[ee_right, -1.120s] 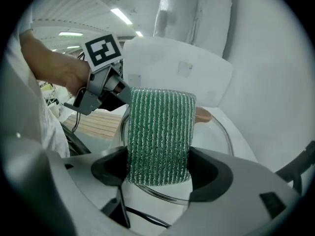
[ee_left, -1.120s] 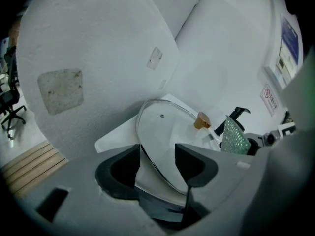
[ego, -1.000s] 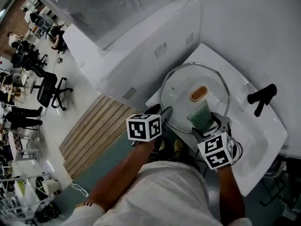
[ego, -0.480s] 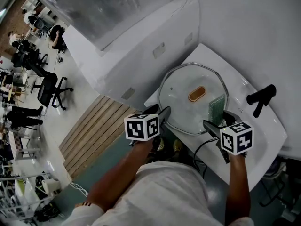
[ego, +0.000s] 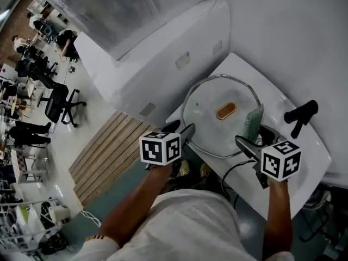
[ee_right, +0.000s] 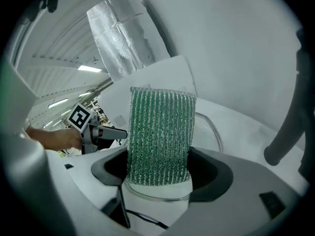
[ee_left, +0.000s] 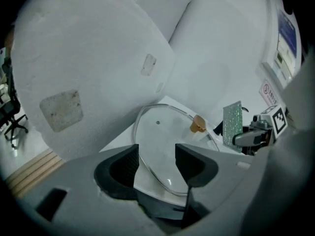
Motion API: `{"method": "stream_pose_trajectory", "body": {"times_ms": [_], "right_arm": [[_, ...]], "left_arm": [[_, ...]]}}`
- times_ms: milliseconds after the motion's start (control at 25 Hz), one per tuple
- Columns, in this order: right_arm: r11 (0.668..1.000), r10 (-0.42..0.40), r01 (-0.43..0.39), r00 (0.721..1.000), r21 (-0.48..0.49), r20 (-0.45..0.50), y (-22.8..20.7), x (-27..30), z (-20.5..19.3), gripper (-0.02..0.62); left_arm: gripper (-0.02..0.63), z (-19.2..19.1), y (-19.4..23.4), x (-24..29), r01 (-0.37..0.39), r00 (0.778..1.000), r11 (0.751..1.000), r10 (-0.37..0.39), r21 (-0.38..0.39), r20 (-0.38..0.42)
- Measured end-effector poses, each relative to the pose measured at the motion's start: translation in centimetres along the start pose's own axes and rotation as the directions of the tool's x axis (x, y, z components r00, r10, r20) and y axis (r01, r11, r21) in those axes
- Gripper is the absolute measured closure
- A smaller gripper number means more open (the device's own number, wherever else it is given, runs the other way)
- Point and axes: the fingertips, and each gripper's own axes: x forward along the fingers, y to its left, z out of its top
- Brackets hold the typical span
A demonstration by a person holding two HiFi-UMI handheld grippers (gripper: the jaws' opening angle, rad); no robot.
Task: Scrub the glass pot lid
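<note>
The round glass pot lid with an amber knob lies over the white sink. My right gripper is shut on a green scrub pad, which stands upright at the lid's right rim. In the right gripper view the scrub pad fills the space between the jaws. My left gripper sits at the lid's near-left rim. In the left gripper view its jaws stand apart, with the edge of the lid showing between them and no visible pinch.
A black faucet stands at the sink's right, close to the right gripper. A white wall and cabinet rise behind the sink. A black cable hangs below the sink's front edge. Wooden floor slats lie to the left.
The right gripper has carried the scrub pad from the lid's near-middle area out to its right rim. The left gripper has stayed at the lid's near-left rim.
</note>
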Motion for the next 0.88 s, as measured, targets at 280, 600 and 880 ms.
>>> {"method": "stream_pose_trajectory", "body": {"times_ms": [280, 600, 880], "right_arm": [[0.99, 0.065, -0.038, 0.978, -0.137, 0.198, 3.5, -1.6, 5.9, 0.247], [0.953, 0.155, -0.041, 0.917, -0.299, 0.368, 8.8, -3.5, 11.8, 0.247], [0.927, 0.213, -0.015, 0.844, -0.375, 0.493, 12.5, -4.8, 14.5, 0.247]], "left_arm": [[0.38, 6.2, -4.0, -4.0, 0.082, 0.972, 0.988, -0.109, 0.133, 0.207], [0.444, 11.1, -8.4, -8.6, 0.092, 0.907, 0.94, -0.215, 0.329, 0.361], [0.536, 13.3, -10.7, -12.0, 0.06, 0.831, 0.886, -0.299, 0.459, 0.47]]}}
